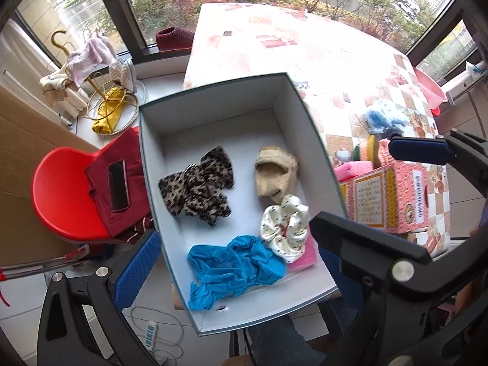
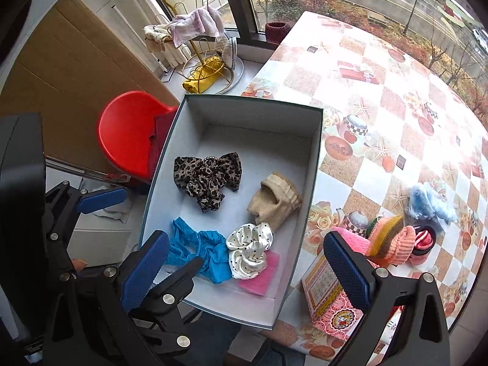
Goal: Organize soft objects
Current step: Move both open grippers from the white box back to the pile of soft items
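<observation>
A white-lined box (image 1: 213, 100) (image 2: 253, 113) holds a leopard-print scrunchie (image 1: 196, 186) (image 2: 207, 177), a beige sock (image 1: 276, 172) (image 2: 274, 198), a white dotted scrunchie (image 1: 285, 228) (image 2: 248, 250), a blue mesh scrunchie (image 1: 231, 265) (image 2: 198, 247) and a pink sponge (image 1: 302, 259) (image 2: 259, 277). My left gripper (image 1: 233, 228) (image 2: 163, 227) hangs open and empty above the box's near left side. My right gripper (image 2: 245, 238) is open and empty over the near right corner. More soft pieces lie on the table: a fluffy blue one (image 2: 430, 201) (image 1: 384, 119) and a knitted peach one (image 2: 393, 241).
A pink patterned carton (image 1: 387, 195) (image 2: 326, 302) stands right of the box on the checked tablecloth (image 2: 381, 76). Left of the box is a red chair (image 1: 61, 192) (image 2: 125, 128) carrying a phone (image 1: 118, 184). A gold stand (image 2: 207, 70) sits by the window, and a pink basin (image 1: 430, 88) far right.
</observation>
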A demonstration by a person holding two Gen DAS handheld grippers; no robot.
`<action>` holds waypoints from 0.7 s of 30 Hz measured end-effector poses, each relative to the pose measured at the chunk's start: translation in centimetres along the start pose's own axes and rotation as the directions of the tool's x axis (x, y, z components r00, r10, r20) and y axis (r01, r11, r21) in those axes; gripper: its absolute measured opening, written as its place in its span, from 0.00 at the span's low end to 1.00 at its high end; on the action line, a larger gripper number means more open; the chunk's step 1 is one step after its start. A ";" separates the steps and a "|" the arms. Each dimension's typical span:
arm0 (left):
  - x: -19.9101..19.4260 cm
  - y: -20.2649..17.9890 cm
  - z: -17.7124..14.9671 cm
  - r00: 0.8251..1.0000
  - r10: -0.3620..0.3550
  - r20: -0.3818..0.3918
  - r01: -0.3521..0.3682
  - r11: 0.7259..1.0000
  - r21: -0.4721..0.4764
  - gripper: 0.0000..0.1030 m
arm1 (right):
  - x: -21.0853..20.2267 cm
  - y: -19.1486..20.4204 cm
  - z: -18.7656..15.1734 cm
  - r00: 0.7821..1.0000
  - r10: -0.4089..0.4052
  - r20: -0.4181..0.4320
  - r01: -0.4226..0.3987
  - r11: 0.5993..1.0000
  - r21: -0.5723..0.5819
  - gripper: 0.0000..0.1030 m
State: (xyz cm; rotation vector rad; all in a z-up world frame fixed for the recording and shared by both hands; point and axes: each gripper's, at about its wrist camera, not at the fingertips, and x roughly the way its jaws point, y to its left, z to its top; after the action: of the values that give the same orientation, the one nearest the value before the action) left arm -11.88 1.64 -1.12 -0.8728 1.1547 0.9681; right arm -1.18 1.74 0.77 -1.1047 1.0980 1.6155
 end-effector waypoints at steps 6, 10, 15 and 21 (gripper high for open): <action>-0.2 -2.8 2.6 0.998 -0.061 -0.025 0.062 0.997 0.048 1.00 | -2.5 -4.6 0.0 0.998 0.049 0.048 -0.055 0.991 0.122 0.99; 0.5 -5.1 4.1 0.994 -0.092 -0.056 0.096 0.993 0.062 1.00 | -4.3 -10.2 -0.9 0.995 0.035 0.090 -0.057 0.965 0.256 0.99; 1.4 -7.5 5.4 0.993 -0.086 -0.085 0.094 0.992 0.084 1.00 | -4.0 -18.7 -3.7 0.997 -0.055 0.054 0.025 0.895 0.446 0.99; 2.7 -10.0 7.0 0.991 -0.058 -0.120 0.071 0.992 0.108 1.00 | -0.5 -26.5 -8.3 0.994 -0.071 -0.082 0.107 0.779 0.617 0.99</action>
State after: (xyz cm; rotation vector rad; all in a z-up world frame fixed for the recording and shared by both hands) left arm 0.13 5.06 -1.80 -0.8802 1.2608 0.8004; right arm 25.83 -0.04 -5.51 -0.7355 1.4523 1.0175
